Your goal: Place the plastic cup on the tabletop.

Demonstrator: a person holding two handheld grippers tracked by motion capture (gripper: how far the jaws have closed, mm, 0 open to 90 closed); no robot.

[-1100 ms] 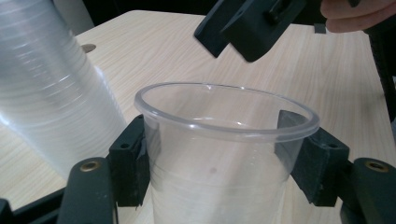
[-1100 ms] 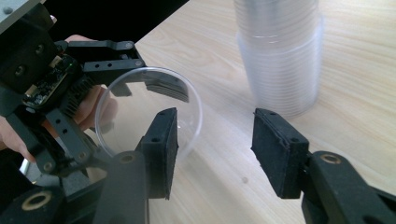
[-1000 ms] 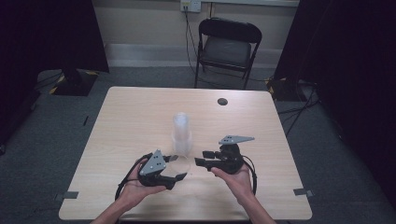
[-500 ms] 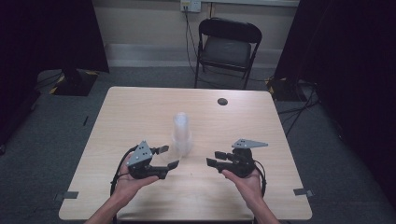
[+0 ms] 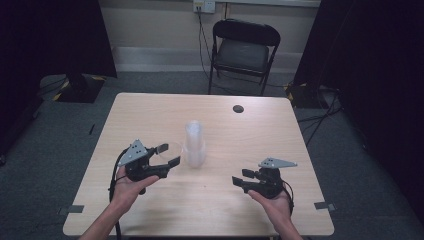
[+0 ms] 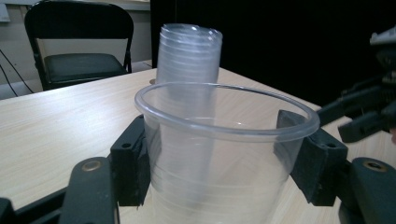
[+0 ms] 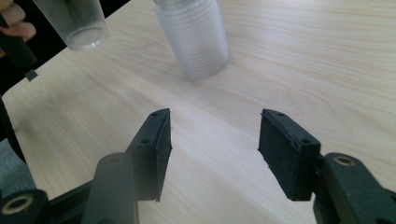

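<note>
A stack of clear plastic cups [image 5: 195, 142] stands upright in the middle of the table; it shows behind the held cup [image 6: 189, 51] and ahead of the right jaws [image 7: 194, 37]. My left gripper [image 5: 168, 154] is shut on a single clear cup [image 6: 219, 154], one pad on each side of its wall, just left of the stack. That cup [image 7: 77, 23] hangs above the table. My right gripper [image 5: 242, 177] [image 7: 212, 149] is open over bare wood to the right of the stack. Its jaws have just been opening, with nothing between them.
The light wooden table [image 5: 150, 110] has a small dark round disc [image 5: 238, 108] near its far edge. A black folding chair [image 5: 245, 50] stands behind the table. The right gripper [image 6: 359, 116] shows at the right of the left gripper view.
The two hands have drawn apart from in front of the stack. The left went left and up with the cup; the right went right and toward the front edge.
</note>
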